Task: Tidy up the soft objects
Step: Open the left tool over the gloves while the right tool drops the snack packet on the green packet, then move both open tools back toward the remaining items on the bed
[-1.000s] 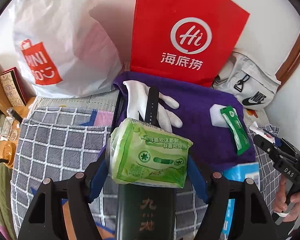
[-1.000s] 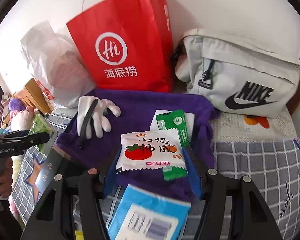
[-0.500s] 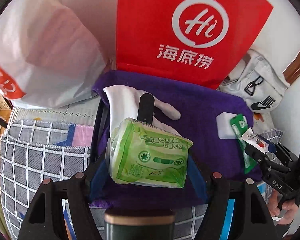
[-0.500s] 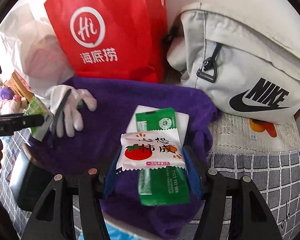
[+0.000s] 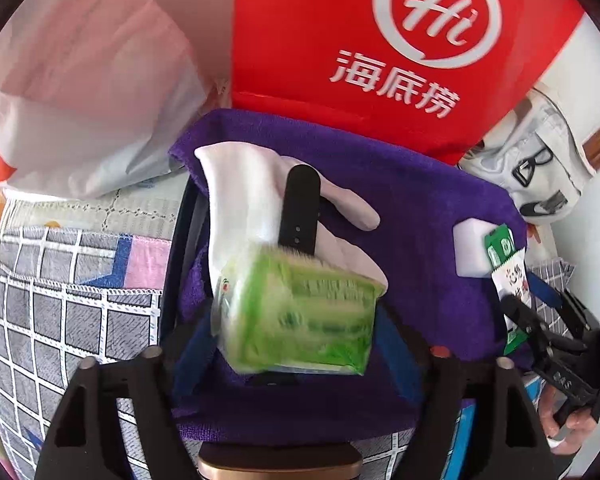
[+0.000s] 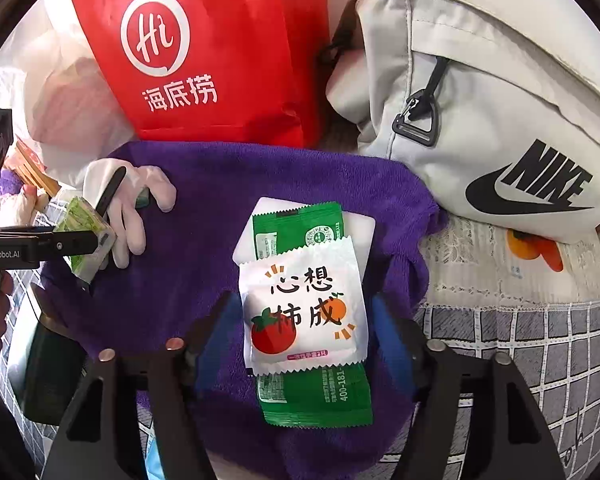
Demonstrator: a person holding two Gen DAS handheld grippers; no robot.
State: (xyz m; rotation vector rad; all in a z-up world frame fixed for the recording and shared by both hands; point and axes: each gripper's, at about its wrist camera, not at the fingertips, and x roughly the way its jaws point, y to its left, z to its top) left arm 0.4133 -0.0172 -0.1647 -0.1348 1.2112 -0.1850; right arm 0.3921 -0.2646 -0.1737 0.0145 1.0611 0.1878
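Observation:
My left gripper [image 5: 296, 332] is open; the green tissue pack [image 5: 296, 316], blurred, sits loose between its spread fingers over the purple towel [image 5: 420, 240], by the white glove [image 5: 244, 200] and black strap [image 5: 300, 208]. My right gripper [image 6: 304, 320] is open too; the white tomato-print sachet [image 6: 304, 304] lies between its spread fingers over the green sachet [image 6: 300, 228] and a white pad [image 6: 360, 232] on the purple towel [image 6: 204, 248]. The left gripper with the tissue pack [image 6: 84, 232] shows at the left of the right wrist view.
A red paper bag [image 5: 380, 40] and a white plastic bag [image 5: 80, 80] stand behind the towel. A white Nike bag [image 6: 500, 120] lies at the right. A grey checked cloth [image 5: 60, 300] covers the surface. A dark box [image 6: 52, 368] lies near the towel's left front.
Both grippers moved forward over the towel. Their fingers have spread and both packs are let go; the tissue pack is blurred, moving.

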